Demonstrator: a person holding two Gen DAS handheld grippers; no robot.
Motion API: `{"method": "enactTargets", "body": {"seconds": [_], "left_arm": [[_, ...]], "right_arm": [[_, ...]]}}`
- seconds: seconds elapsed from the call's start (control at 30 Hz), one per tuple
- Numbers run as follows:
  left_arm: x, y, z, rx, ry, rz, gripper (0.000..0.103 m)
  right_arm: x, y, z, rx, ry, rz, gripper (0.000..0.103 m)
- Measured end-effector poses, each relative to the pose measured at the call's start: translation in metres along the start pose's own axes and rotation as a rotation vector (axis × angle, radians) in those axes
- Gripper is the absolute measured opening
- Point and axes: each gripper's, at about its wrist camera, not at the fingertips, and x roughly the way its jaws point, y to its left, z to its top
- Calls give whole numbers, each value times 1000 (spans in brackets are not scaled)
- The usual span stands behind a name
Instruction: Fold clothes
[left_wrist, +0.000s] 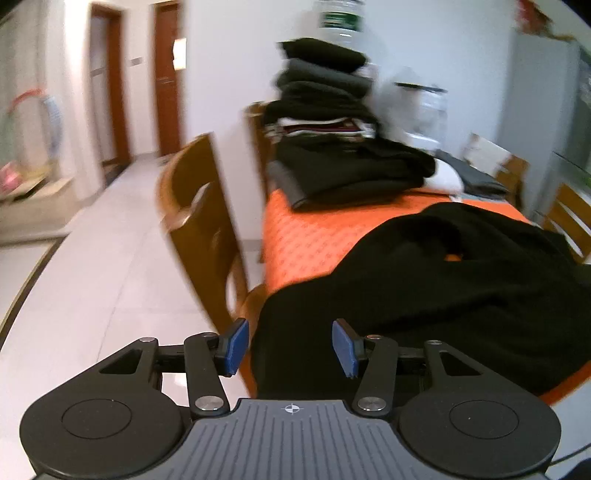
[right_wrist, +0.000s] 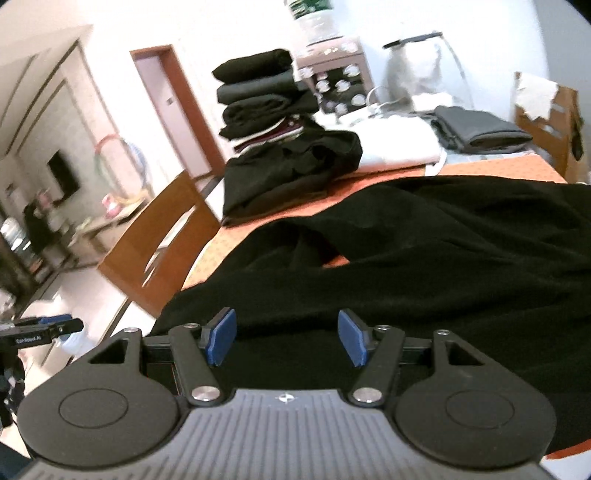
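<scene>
Both tongs, left (left_wrist: 290, 345) and right (right_wrist: 286, 341), stand spread and empty above the near hem of the black garment (right_wrist: 406, 258), crumpled on the orange bench (left_wrist: 306, 236). Next: pinch two hem corners to spread it flat.

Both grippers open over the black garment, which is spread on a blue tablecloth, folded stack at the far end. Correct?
One thing is wrong: the tablecloth is orange, not blue, as the right wrist view shows. The rest holds: left gripper and right gripper open over the black garment, folded stack at the far end.
</scene>
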Motion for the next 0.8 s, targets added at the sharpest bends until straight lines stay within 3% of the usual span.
{"method": "enactTargets", "body": {"seconds": [0.37, 0.63, 0.8], "left_arm": [[82, 19, 91, 407, 44, -353, 47], [128, 20, 118, 671, 103, -643, 44], [160, 17, 126, 803, 175, -783, 40]], "right_arm": [[37, 69, -20, 209, -103, -221, 68], [41, 148, -45, 318, -190, -430, 68], [51, 206, -66, 437, -270, -587, 68]]}}
